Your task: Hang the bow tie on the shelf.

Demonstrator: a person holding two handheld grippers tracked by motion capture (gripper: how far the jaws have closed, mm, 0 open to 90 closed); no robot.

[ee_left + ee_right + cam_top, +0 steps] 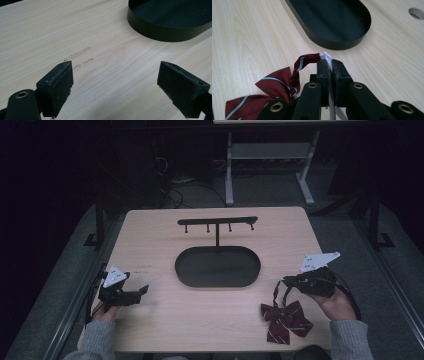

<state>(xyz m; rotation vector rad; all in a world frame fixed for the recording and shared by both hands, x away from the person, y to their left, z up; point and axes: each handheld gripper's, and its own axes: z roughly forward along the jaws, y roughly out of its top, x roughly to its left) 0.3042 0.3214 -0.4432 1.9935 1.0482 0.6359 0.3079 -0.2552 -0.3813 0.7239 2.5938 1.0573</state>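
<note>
A dark red bow tie with white stripes lies near the table's front right; its strap rises to my right gripper. In the right gripper view the jaws of the right gripper are shut on the white end of the strap, and the bow tie hangs down to the left. My left gripper rests at the front left. Its jaws stand wide apart in the left gripper view, and between them the left gripper holds nothing. A black stand with a peg bar rises from an oval black tray.
The oval tray lies ahead and to the right of the left gripper, and just ahead of the right one as the tray. A round hole is cut in the tabletop. Pale scuff marks mark the wood.
</note>
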